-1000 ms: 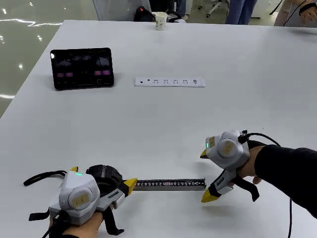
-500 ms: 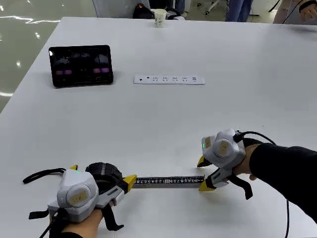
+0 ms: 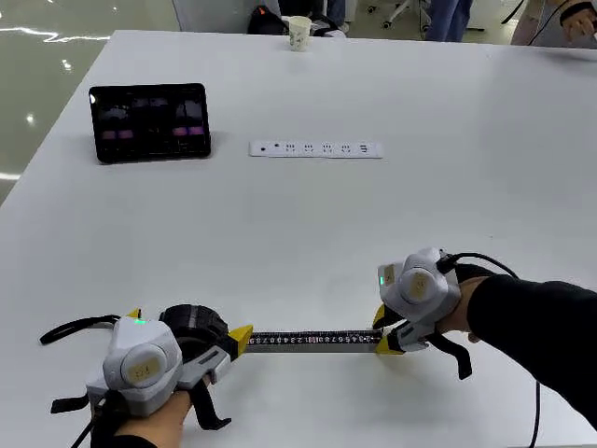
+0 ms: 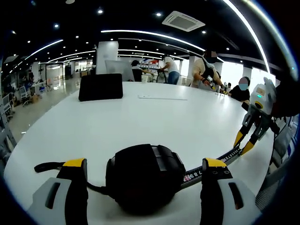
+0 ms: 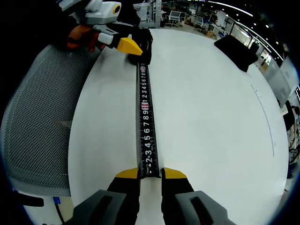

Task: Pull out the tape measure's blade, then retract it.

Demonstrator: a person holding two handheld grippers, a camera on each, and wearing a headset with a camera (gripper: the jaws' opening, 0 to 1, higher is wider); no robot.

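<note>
A black tape measure case (image 3: 200,325) lies on the white table (image 3: 308,233) at the near left. My left gripper (image 3: 187,329) has a jaw on either side of the case (image 4: 145,176), with a little table showing between each jaw and it. The blade (image 3: 312,338) runs flat to the right, numbers up. My right gripper (image 3: 381,333) sits at the blade's free end. In the right gripper view its yellow fingertips (image 5: 127,173) press the end of the blade (image 5: 145,103) from both edges. A black strap (image 3: 79,327) trails left from the case.
A dark tablet (image 3: 149,121) stands at the far left, and a white power strip (image 3: 315,148) lies mid-table beyond the blade. A paper cup (image 3: 298,33) sits at the far edge, with people and chairs behind it. A grey mesh seat (image 5: 37,117) borders the near edge.
My right gripper has dropped from a raised, wide-open tilt to the blade's free end and shut on it. The left gripper, the case and the blade's length look unchanged.
</note>
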